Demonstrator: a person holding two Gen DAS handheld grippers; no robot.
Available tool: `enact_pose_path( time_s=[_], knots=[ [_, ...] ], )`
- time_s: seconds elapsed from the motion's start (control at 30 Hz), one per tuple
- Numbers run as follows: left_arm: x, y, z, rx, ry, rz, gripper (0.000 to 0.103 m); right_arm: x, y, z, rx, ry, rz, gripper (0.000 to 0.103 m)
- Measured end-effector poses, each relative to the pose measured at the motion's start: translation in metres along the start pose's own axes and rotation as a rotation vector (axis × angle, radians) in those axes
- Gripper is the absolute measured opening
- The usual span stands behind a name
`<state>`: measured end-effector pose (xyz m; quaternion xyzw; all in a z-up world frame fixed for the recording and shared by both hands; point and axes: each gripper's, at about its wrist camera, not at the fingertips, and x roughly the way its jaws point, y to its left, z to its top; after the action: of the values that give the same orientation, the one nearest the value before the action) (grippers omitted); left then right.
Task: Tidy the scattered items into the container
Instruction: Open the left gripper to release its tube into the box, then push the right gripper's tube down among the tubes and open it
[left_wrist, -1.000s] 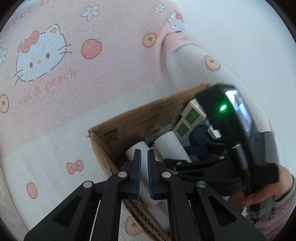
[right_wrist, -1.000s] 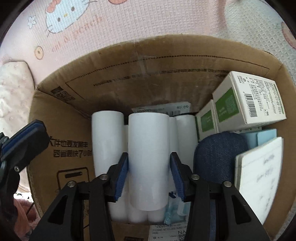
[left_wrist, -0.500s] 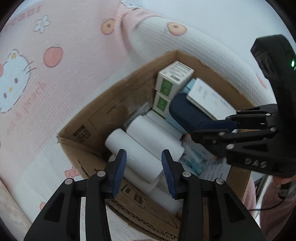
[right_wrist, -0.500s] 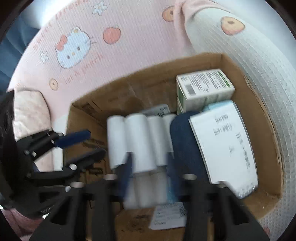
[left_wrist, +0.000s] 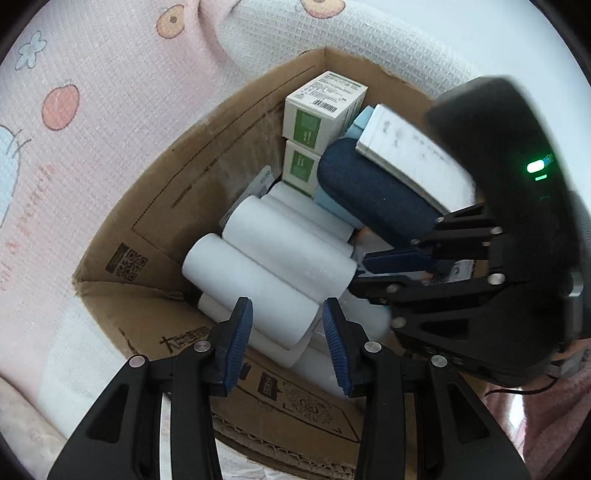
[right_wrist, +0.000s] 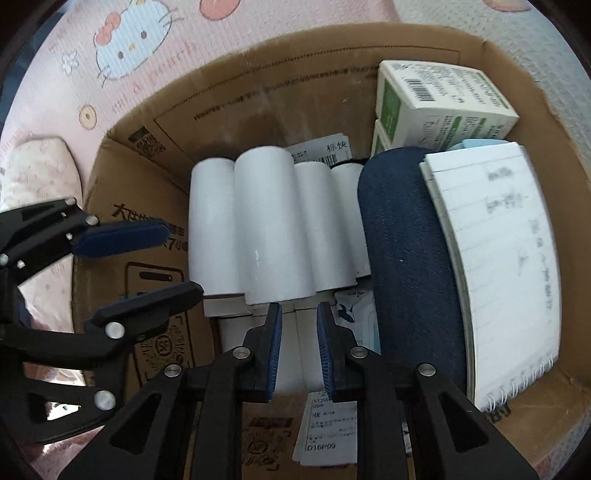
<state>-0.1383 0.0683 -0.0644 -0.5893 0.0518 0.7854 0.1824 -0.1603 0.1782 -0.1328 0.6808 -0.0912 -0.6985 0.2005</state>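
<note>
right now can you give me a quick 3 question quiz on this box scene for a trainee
1. True or false: the right gripper grips a white roll.
2. Which lies on the dark blue pouch? A) spiral notebook B) white roll C) green-and-white box
3. Fill in: every item sits inside the cardboard ____.

Key: 1 false, its jaws are apart and hold nothing, like the left gripper. 2 A. 3 box.

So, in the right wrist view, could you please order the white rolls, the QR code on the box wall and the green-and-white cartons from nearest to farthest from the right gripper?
From the right gripper:
1. White rolls, just ahead of the fingertips.
2. QR code, far-left wall of the cardboard box.
3. Green-and-white cartons, stacked in the far right corner.
</note>
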Motion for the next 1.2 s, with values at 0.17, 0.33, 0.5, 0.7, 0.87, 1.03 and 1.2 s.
enact_pose_path(
  time_s=[0.17,0.33,0.5,0.7,0.87,1.03,1.2],
  knots=[
    [-0.001,0.004,0.000,-0.014,0.000,-0.016,0.043,0.005,-0.004,0.006,0.003,0.011,0.005,0.016],
    [-0.003,0.004,-0.002,-0.022,0.003,-0.011,0.043,0.005,-0.004,0.012,-0.001,0.008,0.012,0.016],
    [-0.004,0.002,-0.006,-0.016,0.004,0.073,0.043,0.005,-0.006,0.015,0.001,0.011,0.024,0.016],
    [-0.003,-0.006,-0.011,0.015,0.023,0.064,0.043,0.002,-0.012,0.012,0.032,0.007,0.045,0.016],
    [0.005,-0.015,-0.004,0.052,0.056,0.098,0.044,-0.007,-0.011,0.000,0.024,0.022,0.040,0.016],
    [0.015,-0.019,-0.002,0.085,0.064,0.161,0.044,0.000,-0.012,-0.006,0.033,0.087,0.056,0.016],
    [0.009,-0.012,0.001,0.060,0.050,0.154,0.044,0.015,-0.007,-0.006,0.024,0.144,0.031,0.016]
  ],
)
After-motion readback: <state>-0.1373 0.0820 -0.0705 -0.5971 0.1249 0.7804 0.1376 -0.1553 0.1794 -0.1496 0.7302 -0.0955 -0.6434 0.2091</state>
